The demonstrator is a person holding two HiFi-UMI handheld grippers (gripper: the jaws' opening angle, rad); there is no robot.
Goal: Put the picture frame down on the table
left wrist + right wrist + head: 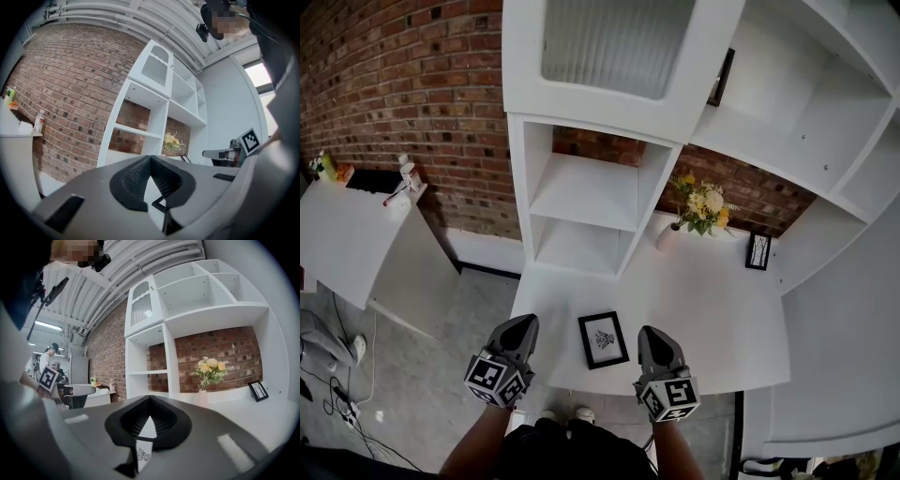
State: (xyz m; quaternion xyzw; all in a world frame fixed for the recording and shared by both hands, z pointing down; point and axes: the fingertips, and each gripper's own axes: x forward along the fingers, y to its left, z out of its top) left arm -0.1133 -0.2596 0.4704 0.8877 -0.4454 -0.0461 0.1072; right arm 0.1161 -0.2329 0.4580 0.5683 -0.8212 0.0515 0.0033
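In the head view, the left hand-held gripper (523, 328) and right hand-held gripper (649, 336) are flanking the black rectangular picture frame (603, 339). It is lying flat on the white desk (712, 309) with its long axis pointing away, nearer the right one. In the left gripper view the jaws are meeting, holding nothing. In the right gripper view the jaws are likewise pressing together, holding nothing.

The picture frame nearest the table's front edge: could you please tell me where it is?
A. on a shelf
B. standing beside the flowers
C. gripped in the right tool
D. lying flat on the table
D: the head view shows the picture frame lying flat on the table.
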